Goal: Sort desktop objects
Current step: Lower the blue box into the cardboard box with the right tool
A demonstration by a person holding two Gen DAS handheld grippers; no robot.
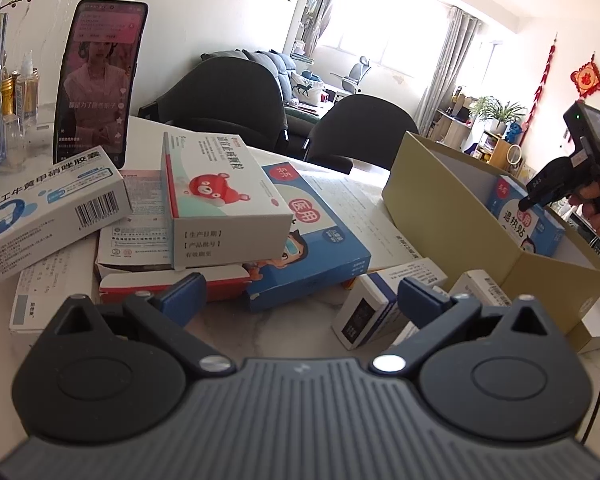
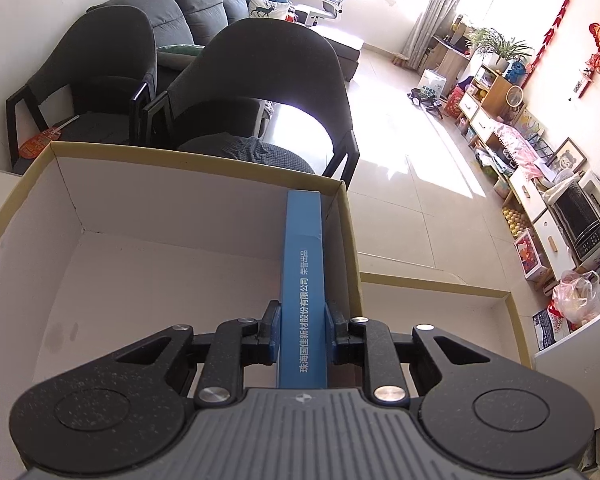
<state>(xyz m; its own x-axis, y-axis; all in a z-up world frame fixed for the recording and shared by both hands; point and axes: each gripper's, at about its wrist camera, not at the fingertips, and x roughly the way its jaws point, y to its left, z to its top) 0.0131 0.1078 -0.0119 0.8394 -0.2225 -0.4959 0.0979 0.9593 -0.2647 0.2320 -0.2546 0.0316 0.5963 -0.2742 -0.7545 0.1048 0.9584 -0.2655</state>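
1. The left gripper [image 1: 300, 296] hangs with its jaws spread and nothing between them, low over bare marble table [image 1: 236, 320] in front of a pile of medicine boxes [image 1: 228, 216].
2. The cardboard box [image 2: 204, 160] sits at the table's far edge, with chairs [image 2: 260, 80] just behind it.
3. The right gripper [image 2: 302, 326] is clamped on a blue box [image 2: 303, 280], held edge-up inside the cardboard box near its right wall; the blue box's lower end is hidden.
4. In the left view the same blue box [image 1: 524, 216] shows its printed face, partly cut off by the cardboard wall.
5. The rest of the container's white floor is bare.
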